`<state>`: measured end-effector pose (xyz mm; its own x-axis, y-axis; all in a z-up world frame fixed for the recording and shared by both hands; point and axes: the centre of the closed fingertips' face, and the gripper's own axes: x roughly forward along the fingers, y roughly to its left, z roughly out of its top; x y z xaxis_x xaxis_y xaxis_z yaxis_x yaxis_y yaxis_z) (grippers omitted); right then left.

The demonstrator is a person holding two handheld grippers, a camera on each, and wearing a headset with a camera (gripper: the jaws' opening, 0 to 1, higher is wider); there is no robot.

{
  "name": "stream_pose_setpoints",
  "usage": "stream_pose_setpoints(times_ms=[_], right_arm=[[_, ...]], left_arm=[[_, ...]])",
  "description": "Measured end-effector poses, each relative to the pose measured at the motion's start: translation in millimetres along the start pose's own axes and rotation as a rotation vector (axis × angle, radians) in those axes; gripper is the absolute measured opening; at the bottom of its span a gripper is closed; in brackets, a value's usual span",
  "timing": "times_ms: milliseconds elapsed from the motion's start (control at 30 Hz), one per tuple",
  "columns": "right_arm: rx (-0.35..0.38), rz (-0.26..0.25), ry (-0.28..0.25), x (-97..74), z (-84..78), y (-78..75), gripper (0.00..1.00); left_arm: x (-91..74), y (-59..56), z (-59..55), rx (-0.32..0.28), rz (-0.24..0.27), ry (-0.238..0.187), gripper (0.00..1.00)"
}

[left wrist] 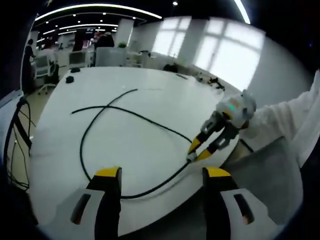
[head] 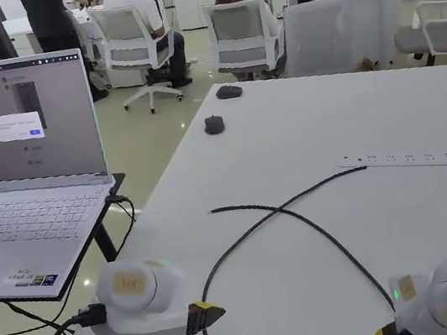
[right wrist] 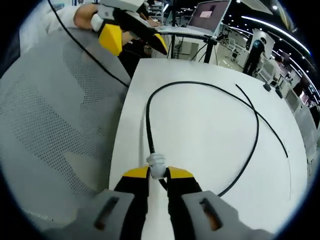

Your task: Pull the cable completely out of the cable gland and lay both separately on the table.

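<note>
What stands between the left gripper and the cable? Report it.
Nothing visible. The left gripper is open with bare table ahead and the cable looping just past its jaws. The right gripper, shut on the cable gland, sits off to the side.

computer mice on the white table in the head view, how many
2. One mouse sits at the far edge of the table; the second mouse lies nearer, slightly left.

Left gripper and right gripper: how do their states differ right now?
The left gripper has its jaws spread wide and grips nothing; the right gripper is shut on the white cable gland. The black cable runs out from the right gripper's tips, whereas it only lies on the table ahead of the left gripper. Both have yellow jaw tips.
</note>
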<state>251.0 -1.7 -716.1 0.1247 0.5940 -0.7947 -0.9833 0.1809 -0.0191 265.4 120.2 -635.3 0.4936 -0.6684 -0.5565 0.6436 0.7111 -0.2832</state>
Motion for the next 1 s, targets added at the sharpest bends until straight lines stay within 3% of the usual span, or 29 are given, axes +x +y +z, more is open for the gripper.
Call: stream_pose_setpoints(times_ms=[133, 300, 533, 767, 900, 1000], right_arm=[[0.001, -0.053, -0.02, -19.5, 19.9, -2.8, 0.11], [-0.025, -0.113, -0.057, -43.9, 48.3, -1.5, 0.11], [-0.167, -0.175, -0.067, -72.1, 86.3, 7.6, 0.11], [-0.231, -0.205, -0.086, -89.9, 116.5, 15.2, 0.11], [-0.26, -0.207, -0.101, -96.9, 129.2, 19.9, 0.11], [-0.288, -0.215, -0.098, -103.2, 137.5, 21.4, 0.11]], left_arm=[[-0.1, -15.4, 13.7, 0.024, -0.067, -0.059, 0.64], [1.7, -26.3, 25.3, 0.037, -0.091, -0.076, 0.6], [2.1, -52.7, 51.7, 0.049, -0.202, -0.122, 0.51], [-6.1, -73.2, 77.4, 0.05, -0.305, -0.197, 0.43], [-8.9, -76.1, 80.9, 0.111, -0.319, -0.205, 0.41], [-11.7, -79.6, 81.8, 0.117, -0.346, -0.201, 0.36]])
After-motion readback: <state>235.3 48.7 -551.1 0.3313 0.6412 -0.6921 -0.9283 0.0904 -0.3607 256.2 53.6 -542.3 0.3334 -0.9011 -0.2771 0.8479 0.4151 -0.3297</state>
